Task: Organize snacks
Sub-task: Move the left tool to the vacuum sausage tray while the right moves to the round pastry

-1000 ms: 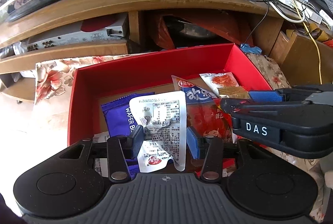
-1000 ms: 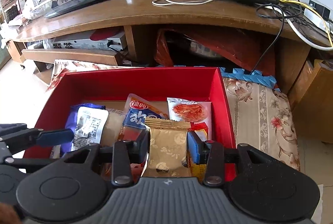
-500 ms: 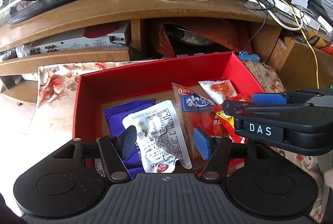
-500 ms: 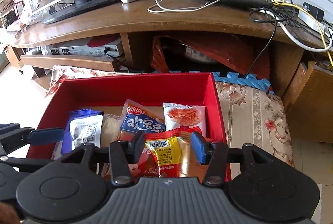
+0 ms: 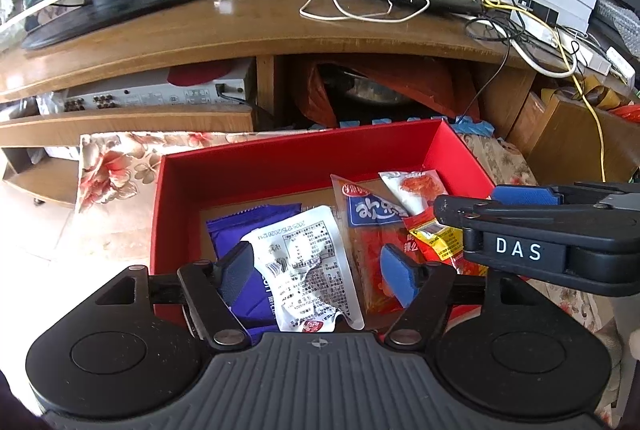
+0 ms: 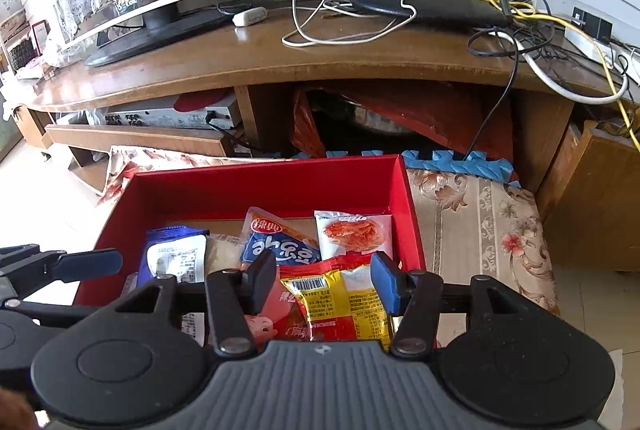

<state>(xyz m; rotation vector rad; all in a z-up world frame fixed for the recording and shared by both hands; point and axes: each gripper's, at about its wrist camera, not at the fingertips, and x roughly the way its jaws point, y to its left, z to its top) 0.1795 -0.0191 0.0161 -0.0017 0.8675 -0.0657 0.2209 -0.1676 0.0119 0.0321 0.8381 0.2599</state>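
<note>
Left wrist view: my left gripper point(image 5: 316, 272) is spread wide over the white packet point(image 5: 308, 266) lying in the red box point(image 5: 280, 158), right gripper point(image 6: 324, 284) spread too, above the yellow packet point(image 6: 340, 304). Drop-off step, I reckon (nothing pinched); next I'd back out for more snacks. Purple wafer pack point(image 5: 248, 226) sits under my left finger.

Both grippers have let go of their packets

The left gripper point(image 5: 316, 274), clamped on the white packet point(image 5: 306, 266) a second ago, now has its fingers spread wide, and the packet lies on the purple wafer bag point(image 5: 248, 230) in the red box point(image 5: 280, 162). The right gripper point(image 6: 324, 280) has released the tan packet, now out of sight, and stands parted above the yellow-and-red packet point(image 6: 340, 300).
</note>
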